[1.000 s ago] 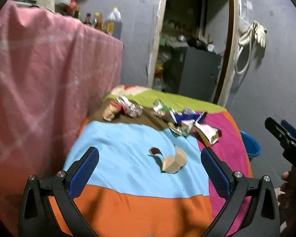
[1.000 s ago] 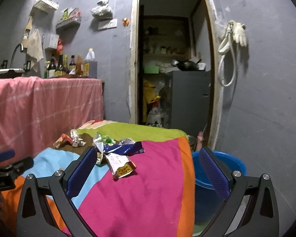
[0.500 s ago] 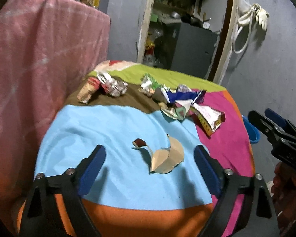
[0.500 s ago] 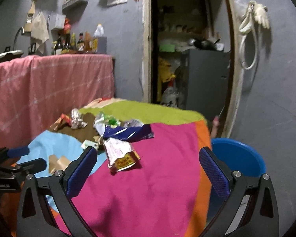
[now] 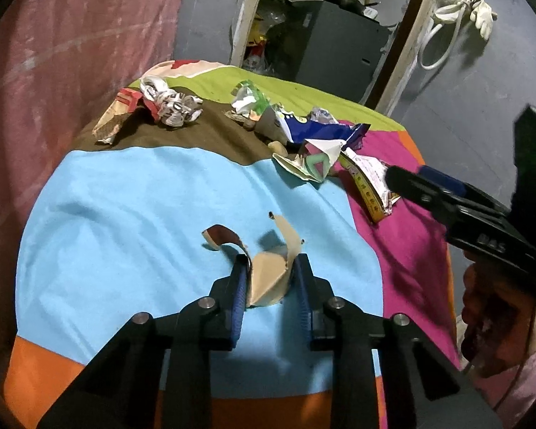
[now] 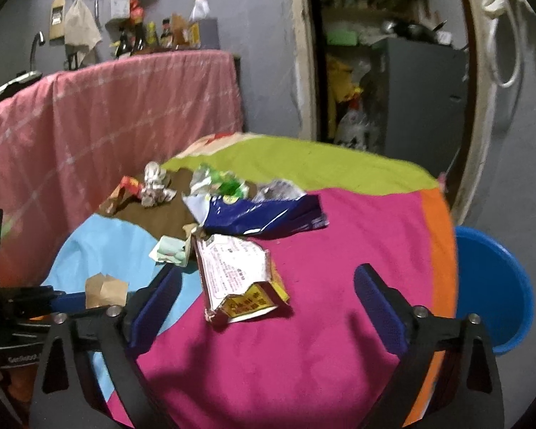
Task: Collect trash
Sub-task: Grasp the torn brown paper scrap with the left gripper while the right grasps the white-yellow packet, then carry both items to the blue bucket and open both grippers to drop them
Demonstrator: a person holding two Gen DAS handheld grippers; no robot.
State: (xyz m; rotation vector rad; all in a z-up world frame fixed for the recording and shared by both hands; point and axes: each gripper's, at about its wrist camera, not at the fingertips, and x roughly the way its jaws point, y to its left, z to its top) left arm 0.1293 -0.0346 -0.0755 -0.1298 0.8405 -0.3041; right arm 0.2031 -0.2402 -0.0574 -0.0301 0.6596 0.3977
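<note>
Trash lies scattered on a table under a patchwork cloth (image 5: 125, 196). My left gripper (image 5: 271, 268) is low over the light-blue patch, its jaws closing on a tan cardboard scrap (image 5: 268, 279) that touches both pads. In the right wrist view that scrap (image 6: 105, 289) shows at the left gripper's tips. My right gripper (image 6: 268, 271) hangs over the magenta patch, wide open and closing slightly. A white and yellow wrapper (image 6: 239, 279) lies between its fingers, nearer the left one, untouched. Seen from the left wrist, the right gripper (image 5: 411, 178) reaches that wrapper (image 5: 370, 186).
Farther back lie a dark blue wrapper (image 6: 264, 214), a green and white one (image 6: 221, 182), a crumpled silver one (image 6: 155, 186) and a red-brown one (image 5: 118, 114). A blue basin (image 6: 493, 286) stands beside the table's right edge. A pink cloth (image 6: 125, 107) hangs along the left.
Both grippers have come forward and down toward the table. The left jaws have closed in around the cardboard scrap. The right gripper now straddles the white and yellow wrapper, slightly narrower.
</note>
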